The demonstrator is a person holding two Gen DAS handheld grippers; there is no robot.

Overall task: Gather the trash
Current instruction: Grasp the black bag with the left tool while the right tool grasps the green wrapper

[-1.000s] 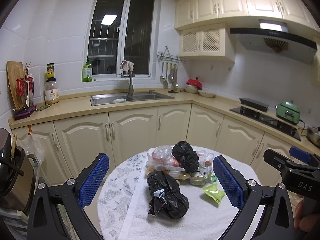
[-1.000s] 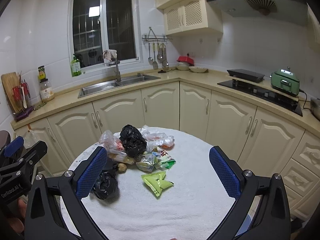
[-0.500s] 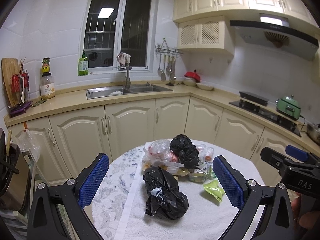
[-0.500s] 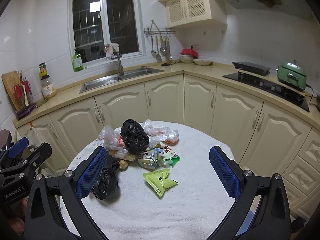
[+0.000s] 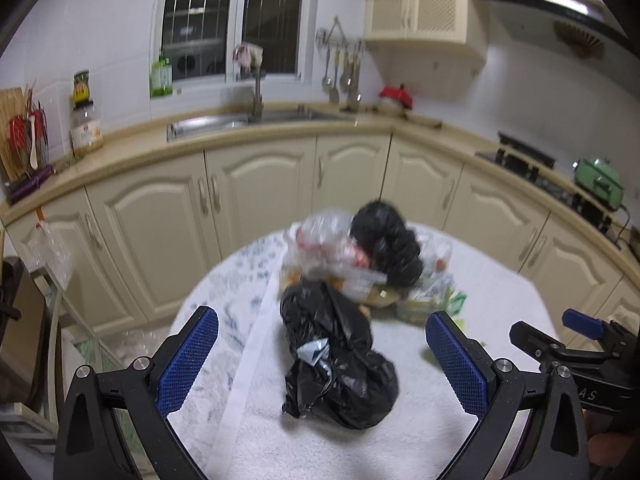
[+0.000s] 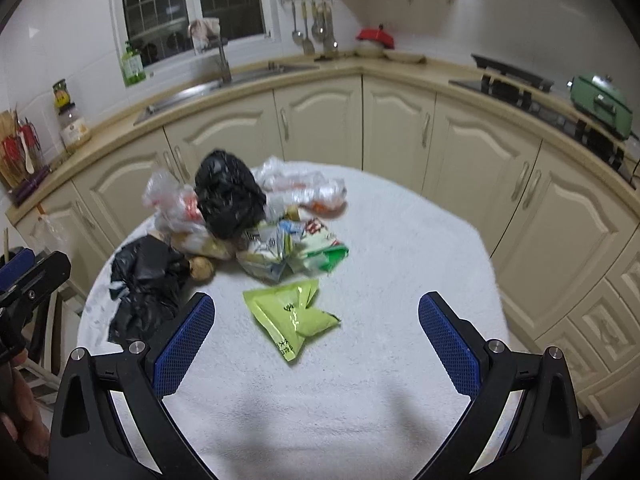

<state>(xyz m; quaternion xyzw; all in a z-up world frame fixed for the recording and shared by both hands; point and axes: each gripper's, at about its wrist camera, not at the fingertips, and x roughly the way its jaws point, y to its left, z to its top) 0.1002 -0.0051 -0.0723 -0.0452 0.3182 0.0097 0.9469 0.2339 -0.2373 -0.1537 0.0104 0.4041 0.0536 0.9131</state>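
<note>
A heap of trash lies on a round table covered by a white cloth (image 6: 400, 264). Nearest my left gripper (image 5: 322, 364) is a crumpled black bag (image 5: 340, 360), lying between the open blue pads. A second black bag (image 5: 390, 240) and clear plastic bags (image 5: 324, 240) are piled behind it. My right gripper (image 6: 316, 344) is open just above a green snack packet (image 6: 292, 316). Behind that packet are printed wrappers (image 6: 292, 252), the upper black bag (image 6: 228, 200), clear bags (image 6: 304, 188) and the crumpled black bag (image 6: 144, 284). The other gripper's body shows at each view's edge.
Cream base cabinets (image 5: 256, 200) and a worktop curve round behind the table, with a sink (image 5: 224, 124), a hob (image 6: 520, 84) and a green cooker (image 6: 600, 104). A rack with a plastic bag (image 5: 48, 248) stands left of the table. The table edge is close on the right.
Both grippers have moved forward and down toward the table; the trash looks larger and nearer. The pads have stayed spread and nothing has been taken hold of.
</note>
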